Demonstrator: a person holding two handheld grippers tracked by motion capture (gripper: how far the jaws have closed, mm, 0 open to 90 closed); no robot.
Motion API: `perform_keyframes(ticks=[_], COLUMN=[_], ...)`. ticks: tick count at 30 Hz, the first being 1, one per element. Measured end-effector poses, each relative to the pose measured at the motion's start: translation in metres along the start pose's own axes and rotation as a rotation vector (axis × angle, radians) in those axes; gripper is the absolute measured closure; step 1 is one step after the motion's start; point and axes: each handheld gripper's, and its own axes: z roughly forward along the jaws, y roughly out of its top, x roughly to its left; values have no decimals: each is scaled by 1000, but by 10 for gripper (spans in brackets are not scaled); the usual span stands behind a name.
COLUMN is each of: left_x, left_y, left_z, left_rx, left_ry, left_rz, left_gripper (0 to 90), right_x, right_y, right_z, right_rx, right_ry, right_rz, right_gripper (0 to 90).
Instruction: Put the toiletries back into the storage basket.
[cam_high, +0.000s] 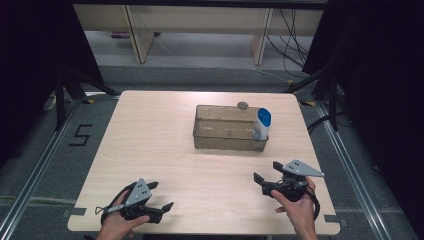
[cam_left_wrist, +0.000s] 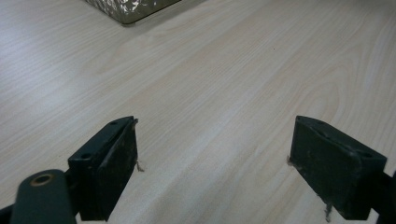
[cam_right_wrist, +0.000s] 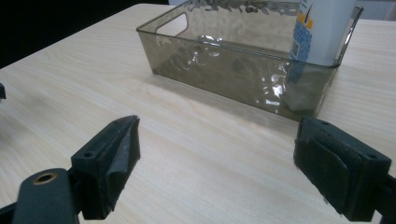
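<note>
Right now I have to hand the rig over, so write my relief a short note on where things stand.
Left gripper: open, empty, low over the table's near left edge.
Right gripper: open, empty, near right, aimed at the bin.
White bottle with blue cap stands upright in the bin's right end. A small round grey object sits behind the bin.
Done: bottle is in the bin. Left: probably the round object; nothing gripped.

A pale wooden table fills the middle of the high view, standing on grey carpet. Black curtains hang at the left and right edges. Light-wood desk legs and loose cables cross the top, over paler floor.
</note>
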Motion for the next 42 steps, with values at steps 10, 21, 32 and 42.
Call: perform_keyframes(ticks=[10, 21, 32, 42], left_x=[-1, 0, 0, 1], left_y=[0, 0, 0, 0], left_z=[0, -1, -1, -1], left_rx=[-1, -7, -10, -2], left_ry=[-1, 0, 0, 3], left_rz=[1, -2, 5, 9], left_gripper=[146, 146, 146, 146], right_x=[3, 7, 11, 10], right_y=[-9, -21, -30, -43], right_z=[-7, -15, -20, -32], right_rx=[-2, 8, 19, 22], right_ry=[25, 15, 41, 32], right_rz=[6, -13, 3, 20], right_gripper=[157, 157, 157, 156])
